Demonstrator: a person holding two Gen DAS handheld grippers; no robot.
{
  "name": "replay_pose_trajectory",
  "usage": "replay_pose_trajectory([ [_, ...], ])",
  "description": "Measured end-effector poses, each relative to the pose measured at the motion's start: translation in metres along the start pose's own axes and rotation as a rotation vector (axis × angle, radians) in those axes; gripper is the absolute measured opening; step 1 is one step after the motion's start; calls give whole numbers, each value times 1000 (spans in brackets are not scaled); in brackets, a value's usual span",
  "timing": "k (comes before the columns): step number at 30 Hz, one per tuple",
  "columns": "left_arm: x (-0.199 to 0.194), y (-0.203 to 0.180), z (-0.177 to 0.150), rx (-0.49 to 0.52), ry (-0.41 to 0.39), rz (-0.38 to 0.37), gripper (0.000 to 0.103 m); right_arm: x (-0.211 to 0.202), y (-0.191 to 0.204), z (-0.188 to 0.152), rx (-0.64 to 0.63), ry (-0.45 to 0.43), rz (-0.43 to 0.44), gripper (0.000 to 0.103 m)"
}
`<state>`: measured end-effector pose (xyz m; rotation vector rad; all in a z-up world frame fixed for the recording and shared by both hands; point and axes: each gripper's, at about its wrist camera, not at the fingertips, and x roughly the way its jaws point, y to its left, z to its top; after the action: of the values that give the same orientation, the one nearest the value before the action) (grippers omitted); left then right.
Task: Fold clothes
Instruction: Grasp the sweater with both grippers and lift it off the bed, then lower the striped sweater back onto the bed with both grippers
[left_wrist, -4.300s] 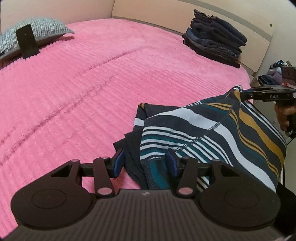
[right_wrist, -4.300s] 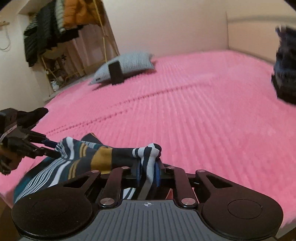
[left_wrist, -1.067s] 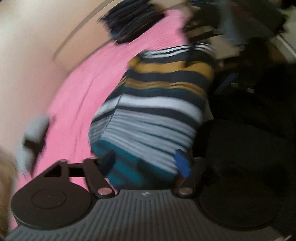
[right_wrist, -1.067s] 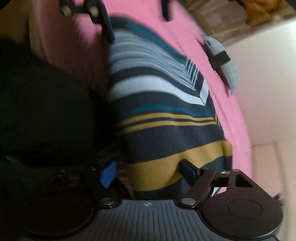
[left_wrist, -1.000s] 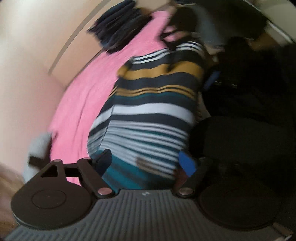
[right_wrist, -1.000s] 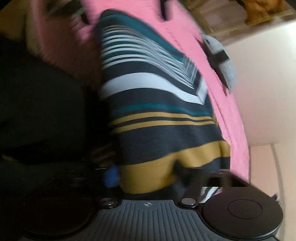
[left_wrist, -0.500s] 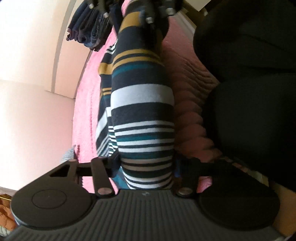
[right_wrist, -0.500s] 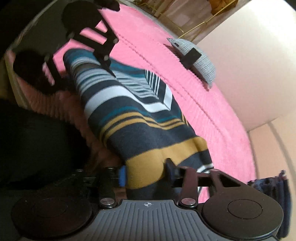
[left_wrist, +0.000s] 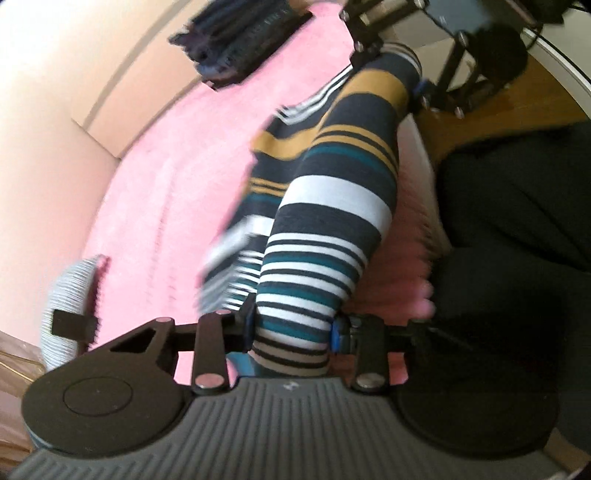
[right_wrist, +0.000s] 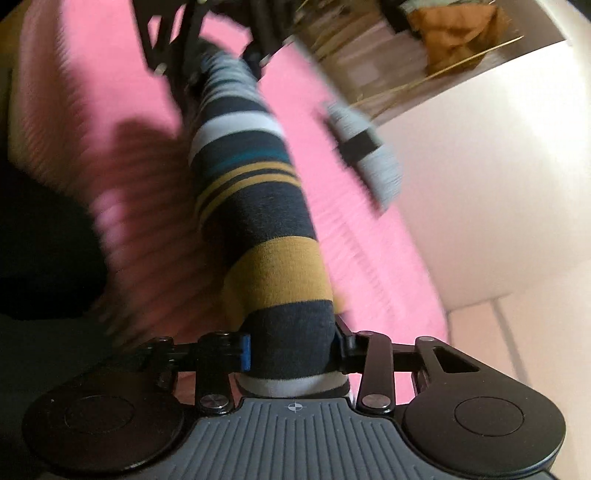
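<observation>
a: item one, striped shirt (left_wrist: 325, 229). where is it now?

b: bunched into a long band, strung in the air between the two grippers over the near edge of the pink bed (left_wrist: 155, 177). a second ago it lay broader and flatter across that edge.

a: left gripper (left_wrist: 291, 330)?

b: jaws narrowed a good deal and closing, pads pressed on the thin-striped end of the shirt. a second ago they stood wide around it.

a: right gripper (right_wrist: 291, 354)?

b: same entry. closing, clamped on the dark navy end, jaws only partly apart.

a: other stock?

b: stack of dark clothes (left_wrist: 236, 40) by the headboard, grey pillow (right_wrist: 365, 155) further up the bed.

a: meaning for the fold?

b: both ends look secured, so the folded shirt is likely ready to be carried towards the stack.
</observation>
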<state>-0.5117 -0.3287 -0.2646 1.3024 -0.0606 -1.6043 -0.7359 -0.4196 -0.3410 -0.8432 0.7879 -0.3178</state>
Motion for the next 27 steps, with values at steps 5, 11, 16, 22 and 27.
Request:
replay_pose_trajectory([
  [5, -15, 84, 20, -36, -34, 152, 32, 42, -89, 37, -15, -111, -133, 37],
  [11, -27, 129, 25, -25, 12, 353, 31, 82, -109, 61, -8, -210, -170, 38],
  [16, -7, 46, -7, -2, 117, 295, 31, 96, -23, 27, -28, -164, 43, 37],
  [22, 22, -72, -33, 18, 182, 152, 34, 75, 45, -16, -54, -89, 139, 39],
  [27, 2, -71, -45, -92, 169, 124, 41, 60, 37, -16, -33, -46, 155, 53],
])
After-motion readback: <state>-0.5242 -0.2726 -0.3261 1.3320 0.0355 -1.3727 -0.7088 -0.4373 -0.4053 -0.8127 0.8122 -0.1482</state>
